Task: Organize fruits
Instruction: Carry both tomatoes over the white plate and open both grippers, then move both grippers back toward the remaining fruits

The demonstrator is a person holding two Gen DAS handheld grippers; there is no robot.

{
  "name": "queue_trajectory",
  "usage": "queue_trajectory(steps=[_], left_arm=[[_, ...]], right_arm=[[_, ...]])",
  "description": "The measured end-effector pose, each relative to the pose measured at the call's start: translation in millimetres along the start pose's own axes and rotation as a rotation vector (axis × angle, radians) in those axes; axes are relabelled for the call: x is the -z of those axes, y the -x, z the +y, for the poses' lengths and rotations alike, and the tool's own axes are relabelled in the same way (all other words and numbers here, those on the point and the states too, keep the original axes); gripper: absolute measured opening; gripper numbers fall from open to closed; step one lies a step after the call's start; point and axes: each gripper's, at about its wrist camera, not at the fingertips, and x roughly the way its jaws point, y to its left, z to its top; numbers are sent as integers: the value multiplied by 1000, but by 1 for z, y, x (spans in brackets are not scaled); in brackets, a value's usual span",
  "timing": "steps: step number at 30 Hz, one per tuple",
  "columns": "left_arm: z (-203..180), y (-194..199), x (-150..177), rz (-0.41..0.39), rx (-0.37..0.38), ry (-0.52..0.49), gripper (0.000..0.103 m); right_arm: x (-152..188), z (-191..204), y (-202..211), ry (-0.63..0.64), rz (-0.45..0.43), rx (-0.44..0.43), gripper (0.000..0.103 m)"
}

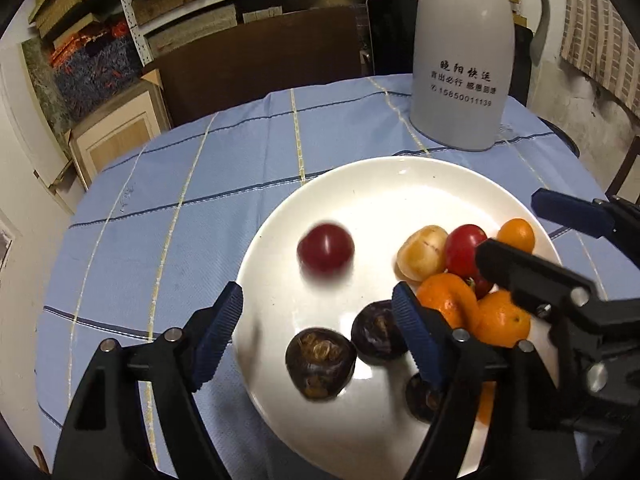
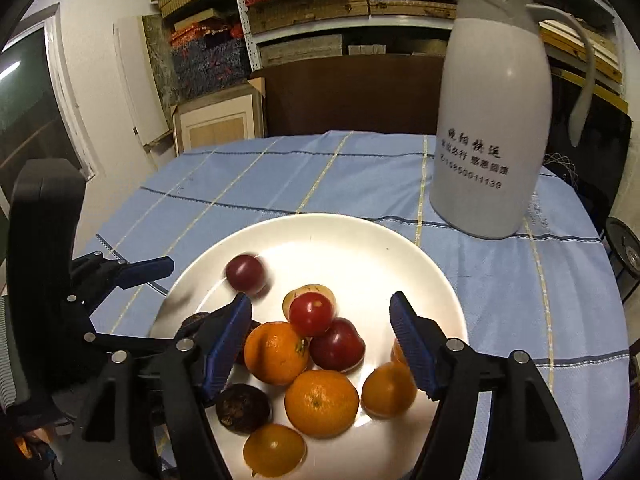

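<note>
My left tongs (image 1: 318,318) stand open over the near left part of the white plate (image 1: 400,184), nothing pressed between the blue pads. Just beyond them a dark red plum (image 1: 326,253) lies blurred and alone on the plate's left side, and two dark brown water chestnuts (image 1: 320,364) sit near my right pad. Further right the other fruit is heaped together: a yellowish one (image 1: 422,252), a red tomato (image 2: 311,314), several oranges (image 2: 321,402). My right tongs (image 2: 320,346) gape open above that heap, gripping nothing. A white thermos jug (image 2: 492,120) stands far right on the blue checked tablecloth (image 2: 320,176).
</note>
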Motion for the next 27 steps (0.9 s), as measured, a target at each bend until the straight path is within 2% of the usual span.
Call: queue_trajectory(steps=[5, 12, 20, 27], left_arm=[[-2, 19, 13, -22, 0, -17, 75], [-5, 63, 46, -58, 16, -33, 75], [-3, 113, 96, -95, 27, -56, 75], [3, 129, 131, -97, 44, -57, 75]], right_arm=[[11, -5, 23, -18, -14, 8, 72], [45, 5, 73, 11, -31, 3, 72], [103, 41, 133, 99, -50, -40, 72], [140, 73, 147, 208, -29, -49, 72]])
